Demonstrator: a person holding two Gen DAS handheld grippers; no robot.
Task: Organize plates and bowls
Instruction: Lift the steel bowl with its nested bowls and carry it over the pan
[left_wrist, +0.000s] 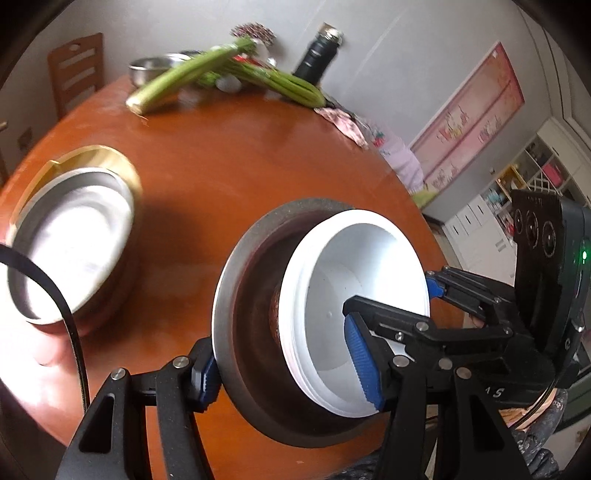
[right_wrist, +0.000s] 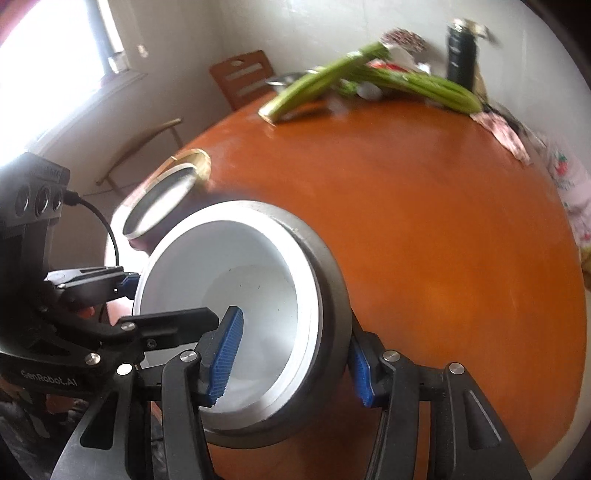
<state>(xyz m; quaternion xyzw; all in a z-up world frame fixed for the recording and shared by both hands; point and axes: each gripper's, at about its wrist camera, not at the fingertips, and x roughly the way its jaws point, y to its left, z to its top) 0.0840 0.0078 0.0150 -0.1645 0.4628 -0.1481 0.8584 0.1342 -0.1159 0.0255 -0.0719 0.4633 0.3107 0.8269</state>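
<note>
A grey-rimmed metal bowl (left_wrist: 236, 295) with a white bowl (left_wrist: 351, 280) nested inside it is tilted above the orange round table (left_wrist: 229, 177). My left gripper (left_wrist: 284, 373) is shut on the near side of the pair, one pad outside the metal wall and one inside the white bowl. My right gripper (left_wrist: 391, 295) grips the opposite rim. In the right wrist view my right gripper (right_wrist: 291, 362) spans the wall of the metal bowl (right_wrist: 332, 280) and the white bowl (right_wrist: 229, 266), and my left gripper (right_wrist: 129, 295) holds the left rim. A second metal dish on a gold plate (left_wrist: 74, 236) sits at the left.
Celery stalks (left_wrist: 221, 70), a steel bowl (left_wrist: 151, 68), a dark bottle (left_wrist: 317, 55) and patterned cloth (left_wrist: 343, 122) lie at the table's far side. Wooden chairs (right_wrist: 243, 77) stand behind it. The table edge is near at the right (left_wrist: 424, 221).
</note>
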